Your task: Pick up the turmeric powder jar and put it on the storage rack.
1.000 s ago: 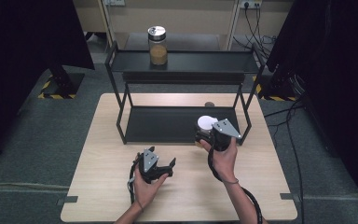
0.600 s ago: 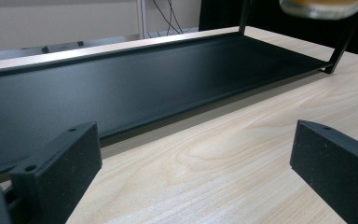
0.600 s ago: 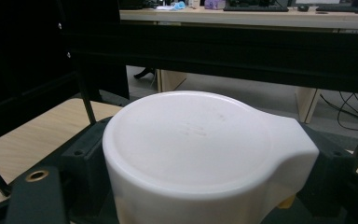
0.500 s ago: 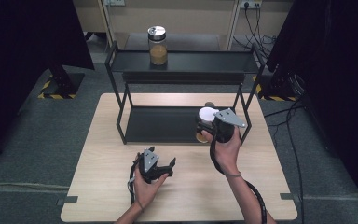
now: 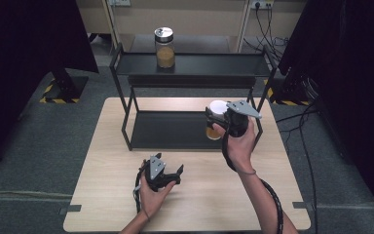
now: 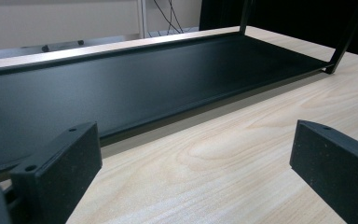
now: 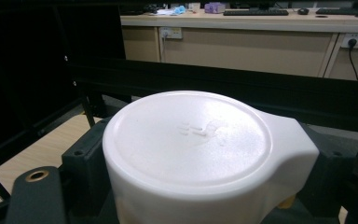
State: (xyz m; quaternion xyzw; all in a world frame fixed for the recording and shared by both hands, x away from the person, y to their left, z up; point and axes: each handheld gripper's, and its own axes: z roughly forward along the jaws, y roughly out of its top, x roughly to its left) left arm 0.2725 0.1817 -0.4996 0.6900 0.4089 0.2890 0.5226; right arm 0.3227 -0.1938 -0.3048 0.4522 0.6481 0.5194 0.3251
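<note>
Jar (image 5: 215,122) clamped in right hand-held gripper (image 5: 222,120) beside rack's post (image 5: 262,127).

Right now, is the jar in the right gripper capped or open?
Capped. The white lid sits on the jar held between the right gripper jaws, upright above the lower shelf.

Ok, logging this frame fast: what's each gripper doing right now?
Left gripper: open, nothing between its jaws, low over the table.
Right gripper: shut on the white-lidded jar, by the rack.
</note>
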